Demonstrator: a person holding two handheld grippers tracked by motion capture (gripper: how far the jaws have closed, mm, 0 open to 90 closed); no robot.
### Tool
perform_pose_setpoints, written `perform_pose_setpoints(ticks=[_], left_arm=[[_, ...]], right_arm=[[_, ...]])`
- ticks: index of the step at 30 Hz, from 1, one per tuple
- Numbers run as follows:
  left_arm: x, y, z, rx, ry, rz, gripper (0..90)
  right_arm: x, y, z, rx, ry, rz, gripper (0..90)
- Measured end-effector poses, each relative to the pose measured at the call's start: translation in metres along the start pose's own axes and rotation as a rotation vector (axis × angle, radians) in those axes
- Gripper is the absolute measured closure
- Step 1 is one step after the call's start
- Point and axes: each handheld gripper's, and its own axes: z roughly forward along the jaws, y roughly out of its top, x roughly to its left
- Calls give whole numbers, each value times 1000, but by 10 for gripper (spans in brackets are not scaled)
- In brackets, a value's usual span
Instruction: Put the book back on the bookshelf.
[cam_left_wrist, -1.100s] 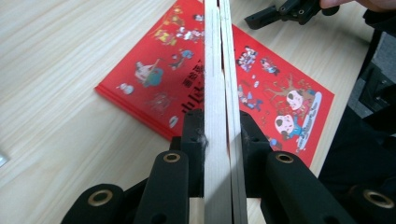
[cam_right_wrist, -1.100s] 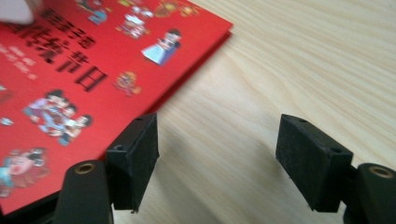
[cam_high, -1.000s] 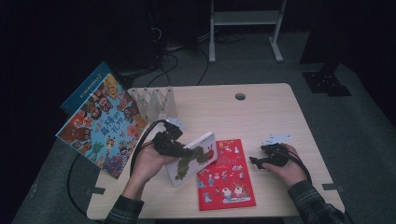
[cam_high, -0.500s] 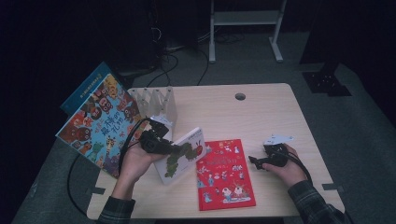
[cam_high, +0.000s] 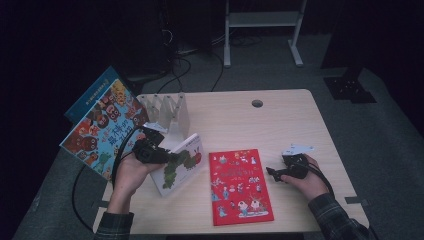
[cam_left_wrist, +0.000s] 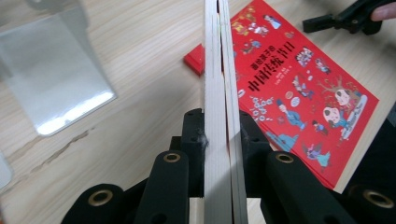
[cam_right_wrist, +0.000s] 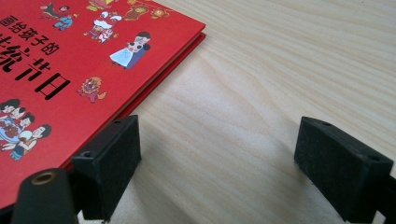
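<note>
A white picture book (cam_high: 182, 165) with a green caterpillar on its cover is tilted up off the table, and my left gripper (cam_high: 169, 157) is shut on its edge. In the left gripper view the book's page edges (cam_left_wrist: 218, 84) stand upright between the two pads, with my left gripper (cam_left_wrist: 223, 144) clamped on both sides. A red picture book (cam_high: 239, 186) (cam_left_wrist: 299, 88) (cam_right_wrist: 56, 60) lies flat on the table. To its right my right gripper (cam_high: 273, 172) (cam_right_wrist: 217, 158) rests low over the wood; its jaws have just been opening and stand open with nothing between them.
A clear multi-slot book rack (cam_high: 167, 107) (cam_left_wrist: 60, 79) stands at the table's back left. Two large colourful books (cam_high: 102, 127) lean off the left edge. The wooden table (cam_high: 285, 125) has a cable hole (cam_high: 257, 103) at the back.
My left hand has carried the white book leftward, away from the red book and closer to the rack. The right hand has stayed where it was.
</note>
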Motion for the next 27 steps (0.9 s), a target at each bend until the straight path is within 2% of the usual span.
perform_pose_setpoints(ticks=[11,23,27], left_arm=[[22,-12,-11,2,64,-68,762],[42,-20,-18,2,124,-118,762],[47,-19,-20,-14,142,-133,762]], right_arm=[[0,0,0,0,0,0,135],[0,0,0,0,0,0,135],[0,0,0,0,0,1,135]])
